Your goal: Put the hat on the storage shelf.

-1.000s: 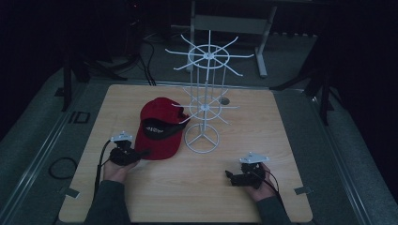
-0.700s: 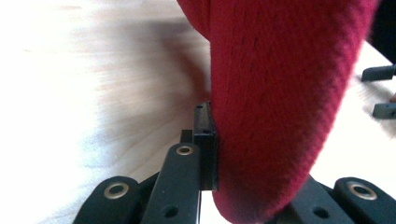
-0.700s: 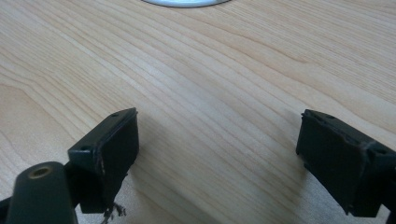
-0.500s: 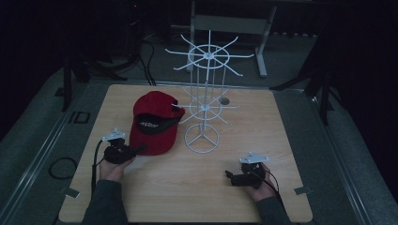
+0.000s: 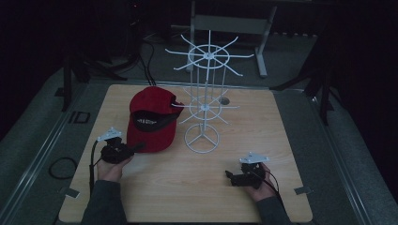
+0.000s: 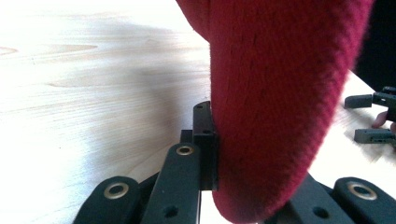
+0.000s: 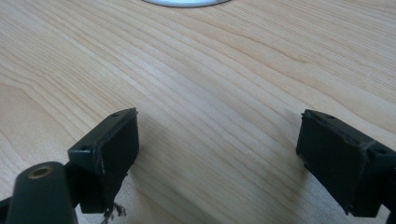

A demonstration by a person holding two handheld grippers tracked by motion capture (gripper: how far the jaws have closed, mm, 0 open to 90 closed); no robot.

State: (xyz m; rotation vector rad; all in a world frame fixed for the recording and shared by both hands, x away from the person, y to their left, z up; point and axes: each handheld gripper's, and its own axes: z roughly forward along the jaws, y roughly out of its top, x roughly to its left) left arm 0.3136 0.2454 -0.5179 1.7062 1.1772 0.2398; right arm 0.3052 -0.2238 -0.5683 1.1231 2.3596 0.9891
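My left gripper [image 5: 136, 148] clamps the red cap's [image 5: 152, 118] brim, left of centre; my right gripper [image 7: 219, 154] gapes empty, lower right.

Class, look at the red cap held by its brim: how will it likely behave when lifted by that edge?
The red cap is fabric, so it is probably light. The left gripper grips only its brim, which looks fairly stiff, so it may hold shape while the soft crown sags or swings. The fuzzy cloth should resist slipping.
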